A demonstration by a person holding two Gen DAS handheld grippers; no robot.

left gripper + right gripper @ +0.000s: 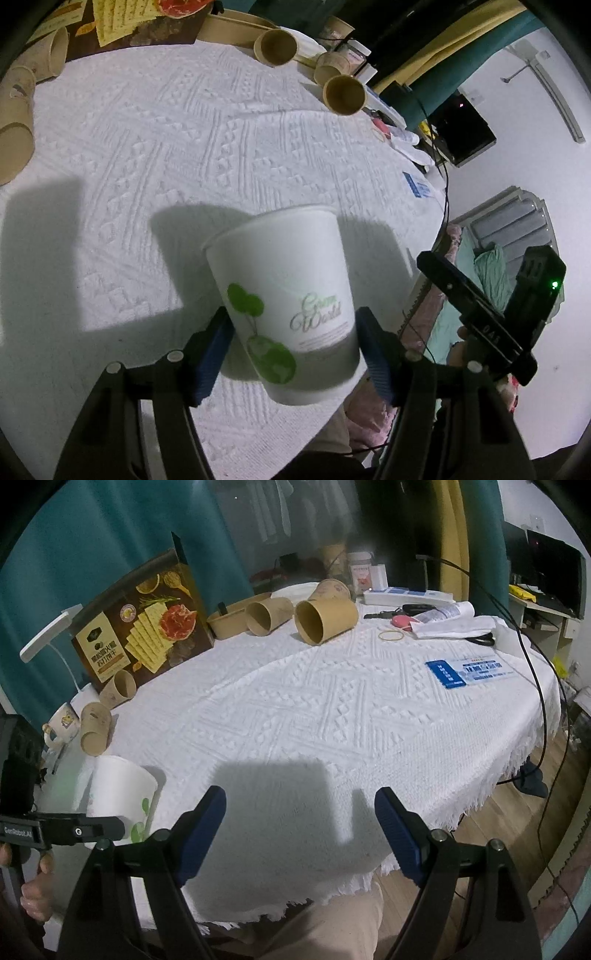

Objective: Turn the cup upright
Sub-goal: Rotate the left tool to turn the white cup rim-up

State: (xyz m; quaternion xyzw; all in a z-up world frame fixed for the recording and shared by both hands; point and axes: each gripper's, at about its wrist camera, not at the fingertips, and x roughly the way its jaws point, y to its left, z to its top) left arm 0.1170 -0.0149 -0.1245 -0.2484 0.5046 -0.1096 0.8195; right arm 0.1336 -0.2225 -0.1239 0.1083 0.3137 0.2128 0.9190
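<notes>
The left tongs [295, 354] clamp the white cup [284, 306] by its lower sides, holding it mouth-up and slightly tilted above the near-left part of the counter [184, 147]. The right tongs [300, 834] hang wide apart and hold nothing over the counter's near edge, just beside the cup.

Brown paper cups [325, 620] lie tipped on the white tablecloth [314, 716] beside a cracker box [144, 627]
</notes>
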